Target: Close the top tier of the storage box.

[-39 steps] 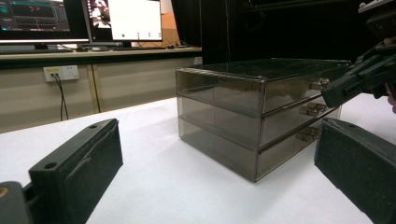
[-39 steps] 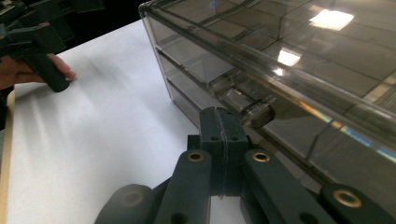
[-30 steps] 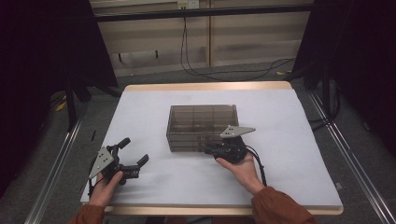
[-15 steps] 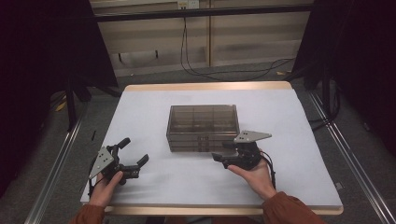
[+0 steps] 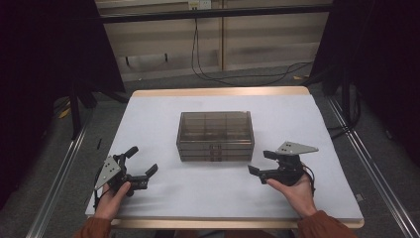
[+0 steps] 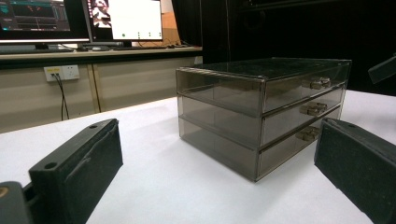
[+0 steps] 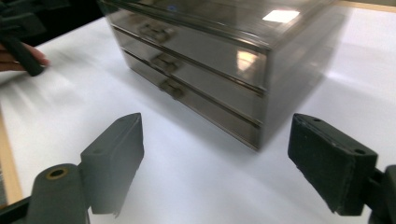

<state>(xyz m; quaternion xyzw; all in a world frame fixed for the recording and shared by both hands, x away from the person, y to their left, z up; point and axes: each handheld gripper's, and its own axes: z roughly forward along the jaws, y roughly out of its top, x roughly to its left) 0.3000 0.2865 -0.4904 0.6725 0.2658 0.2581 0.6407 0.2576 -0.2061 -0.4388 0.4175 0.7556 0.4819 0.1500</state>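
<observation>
Centrally on the white table (image 5: 163,114) stands a smoky translucent drawer cabinet (image 5: 215,135), three drawers stacked one above another, all pushed in, their small handles (image 6: 314,108) facing the person's edge. At about eight o'clock from the cabinet, well apart from it, the left gripper (image 5: 140,168) rests low over the table in the person's left hand (image 5: 112,197), its jaws spread wide with nothing between them; along those jaws, in the left gripper view, the cabinet's near corner stands between them but farther off. At about four o'clock from the cabinet, near its front right corner, the right gripper (image 5: 260,162) sits in the right hand (image 5: 296,191), grey plate on top, jaws pointing toward nine o'clock and likewise parted and empty. The right gripper view is slightly blurred; the cabinet's drawer fronts run away toward ten o'clock there.
</observation>
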